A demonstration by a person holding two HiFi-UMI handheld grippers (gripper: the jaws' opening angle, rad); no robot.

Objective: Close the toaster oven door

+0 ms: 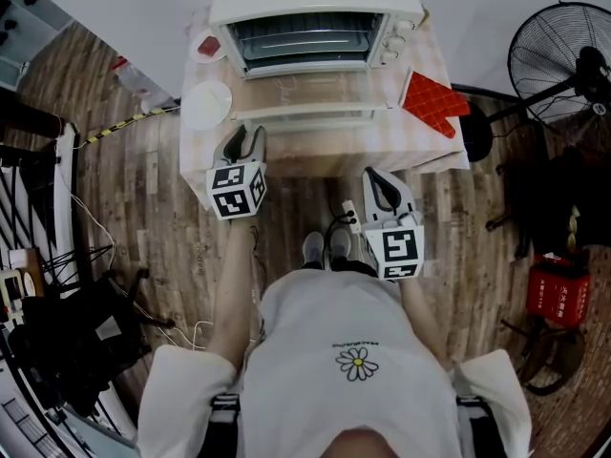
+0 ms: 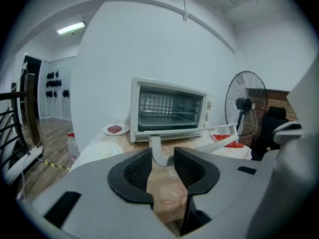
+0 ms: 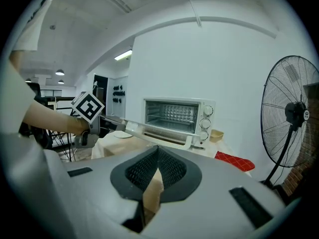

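A table under a beige checked cloth (image 1: 325, 151) fills the upper middle of the head view; a white metal toaster oven (image 1: 315, 3) stands at its far edge; the oven's glass door (image 1: 305, 92) hangs open toward the person, partly raised; a black pedestal fan (image 1: 563, 60) stands at upper right; a red quilted oven mitt (image 1: 434, 103) lies right of the door, a white round plate (image 1: 206, 103) left; the left gripper (image 1: 245, 134) is clamped on the left end of the white door handle (image 2: 156, 151); the right gripper (image 1: 384, 181), jaws together and empty, hovers before the table's near edge.
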